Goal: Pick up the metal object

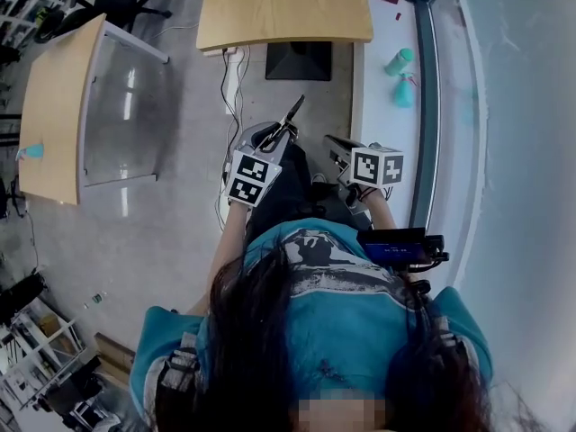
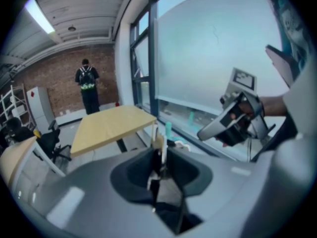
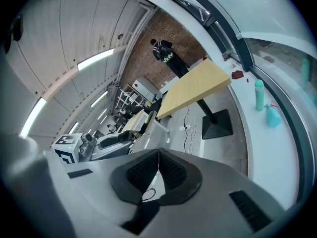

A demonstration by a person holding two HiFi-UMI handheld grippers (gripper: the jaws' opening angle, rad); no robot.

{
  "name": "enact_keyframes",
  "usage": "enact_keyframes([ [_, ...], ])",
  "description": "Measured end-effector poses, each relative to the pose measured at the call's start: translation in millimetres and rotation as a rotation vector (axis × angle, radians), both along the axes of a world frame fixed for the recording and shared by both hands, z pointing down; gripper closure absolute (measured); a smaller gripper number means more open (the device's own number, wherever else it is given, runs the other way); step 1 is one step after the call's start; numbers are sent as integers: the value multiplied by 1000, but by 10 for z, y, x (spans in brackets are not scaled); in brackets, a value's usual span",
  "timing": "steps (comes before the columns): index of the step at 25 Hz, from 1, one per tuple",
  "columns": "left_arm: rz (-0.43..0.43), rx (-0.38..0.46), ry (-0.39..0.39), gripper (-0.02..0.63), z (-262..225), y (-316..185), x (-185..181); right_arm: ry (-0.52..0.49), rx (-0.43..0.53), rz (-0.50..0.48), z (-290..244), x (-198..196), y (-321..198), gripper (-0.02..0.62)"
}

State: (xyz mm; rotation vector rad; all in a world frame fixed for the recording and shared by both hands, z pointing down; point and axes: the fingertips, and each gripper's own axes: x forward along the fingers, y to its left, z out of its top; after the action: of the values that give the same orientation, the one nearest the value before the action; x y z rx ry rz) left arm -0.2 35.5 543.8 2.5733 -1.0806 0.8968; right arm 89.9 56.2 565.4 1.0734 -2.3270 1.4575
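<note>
The left hand-held gripper (image 2: 161,167) clamps the thin flat metal strip (image 2: 163,148) upright, apparently lifted clear for carrying; the right hand-held gripper (image 3: 158,155) is closed, empty, seemingly idle

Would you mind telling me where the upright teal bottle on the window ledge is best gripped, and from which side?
Probably around its straight mid-body, coming in from the room side: the teal bottle stands upright on the white ledge, with the window behind it and a spray bottle close beside it.
</note>
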Motion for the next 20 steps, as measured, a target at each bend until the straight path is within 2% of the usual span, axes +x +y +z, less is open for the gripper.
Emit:
enact_keyframes([
  [6, -34, 0, -19, 517, -94, 351, -237, -15, 9, -74, -55, -323, 265, 583],
  [10, -40, 0, -16, 517, -178, 598, -384, -13, 22, -78, -159, -452, 456, 583],
  [18, 47, 4, -34, 517, -78, 651, -147, -6, 36, -24, -112, -307, 380, 583],
  [20, 65, 1, -35, 517, -101, 718, -199, -3, 34, -11, -131, -372, 437, 583],
])
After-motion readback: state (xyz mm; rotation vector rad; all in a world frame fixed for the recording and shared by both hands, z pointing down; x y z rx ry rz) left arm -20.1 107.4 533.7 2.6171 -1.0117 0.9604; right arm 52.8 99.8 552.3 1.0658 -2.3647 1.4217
